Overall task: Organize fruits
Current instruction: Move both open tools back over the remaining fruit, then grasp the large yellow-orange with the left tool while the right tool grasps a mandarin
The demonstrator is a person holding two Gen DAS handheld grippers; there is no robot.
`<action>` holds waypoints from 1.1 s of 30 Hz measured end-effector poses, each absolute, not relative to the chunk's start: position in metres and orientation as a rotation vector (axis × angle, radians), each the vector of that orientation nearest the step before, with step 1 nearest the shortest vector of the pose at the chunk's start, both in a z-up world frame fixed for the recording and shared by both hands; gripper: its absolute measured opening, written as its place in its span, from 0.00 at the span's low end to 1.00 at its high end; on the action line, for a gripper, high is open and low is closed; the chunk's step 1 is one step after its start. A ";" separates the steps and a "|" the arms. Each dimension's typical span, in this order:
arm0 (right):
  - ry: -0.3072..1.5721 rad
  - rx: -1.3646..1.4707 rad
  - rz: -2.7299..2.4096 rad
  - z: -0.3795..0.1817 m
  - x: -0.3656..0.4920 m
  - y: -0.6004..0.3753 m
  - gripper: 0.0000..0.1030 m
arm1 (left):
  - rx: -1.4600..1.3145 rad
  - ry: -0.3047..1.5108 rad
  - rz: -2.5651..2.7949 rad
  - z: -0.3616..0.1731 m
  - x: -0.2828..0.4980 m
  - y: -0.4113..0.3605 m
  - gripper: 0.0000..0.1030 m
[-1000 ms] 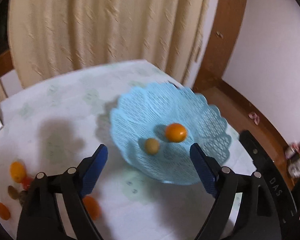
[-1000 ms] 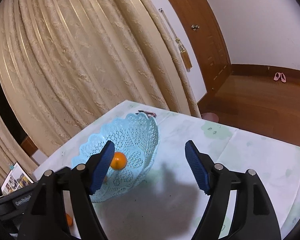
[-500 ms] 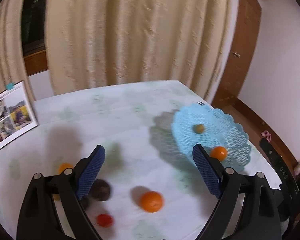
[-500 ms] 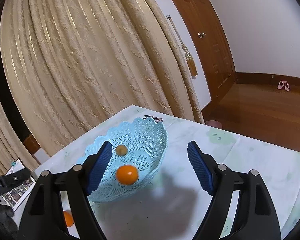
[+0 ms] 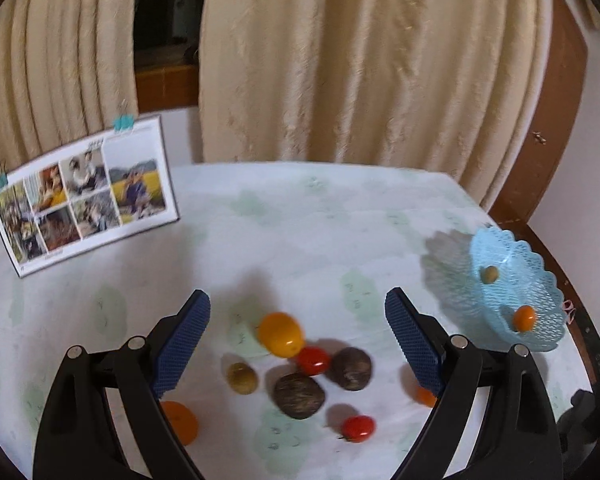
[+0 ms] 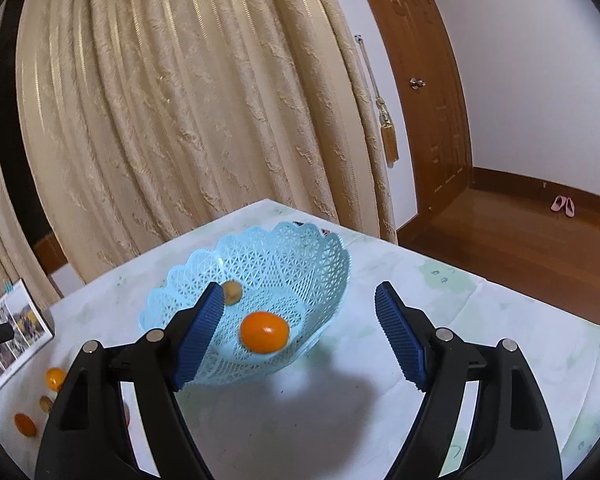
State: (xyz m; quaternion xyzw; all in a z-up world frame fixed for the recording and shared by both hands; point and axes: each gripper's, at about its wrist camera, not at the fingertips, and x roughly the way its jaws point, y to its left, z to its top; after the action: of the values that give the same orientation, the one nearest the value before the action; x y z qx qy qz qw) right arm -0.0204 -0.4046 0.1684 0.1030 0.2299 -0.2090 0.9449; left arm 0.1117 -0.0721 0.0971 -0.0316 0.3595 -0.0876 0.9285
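Note:
Loose fruits lie on the white tablecloth in the left wrist view: a yellow-orange fruit, a red tomato, two brown fruits, a small olive one and another red tomato. My left gripper hangs open above this cluster and holds nothing. The light-blue lattice basket sits at the table's right edge. In the right wrist view the basket holds an orange fruit and an olive fruit. My right gripper stands open in front of it, empty.
A photo calendar stands at the table's back left. Cream curtains hang behind the table. A wooden door and brown floor lie beyond the table's right edge. More orange fruits lie left of the basket.
The left gripper has swung left, from over the basket to above the loose fruits. The orange fruit has settled in the basket. The right gripper has barely moved, rolling slightly.

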 end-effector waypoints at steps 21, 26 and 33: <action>0.586 0.186 -0.242 0.161 -0.031 -0.336 0.77 | -0.099 0.977 -0.149 0.019 0.157 -0.076 0.44; 0.623 0.165 -0.179 0.158 -0.025 -0.315 0.77 | -0.110 0.986 -0.162 0.013 0.159 -0.076 0.38; 0.679 0.166 -0.105 0.151 -0.015 -0.293 0.77 | -0.139 0.983 -0.183 0.019 0.159 -0.070 0.38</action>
State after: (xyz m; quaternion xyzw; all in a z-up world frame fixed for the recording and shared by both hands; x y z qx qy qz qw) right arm -0.0152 -0.2929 0.1515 0.0812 0.3323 -0.0512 0.9383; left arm 0.1590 -0.0702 0.0194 -0.0667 0.4711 -0.0875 0.8752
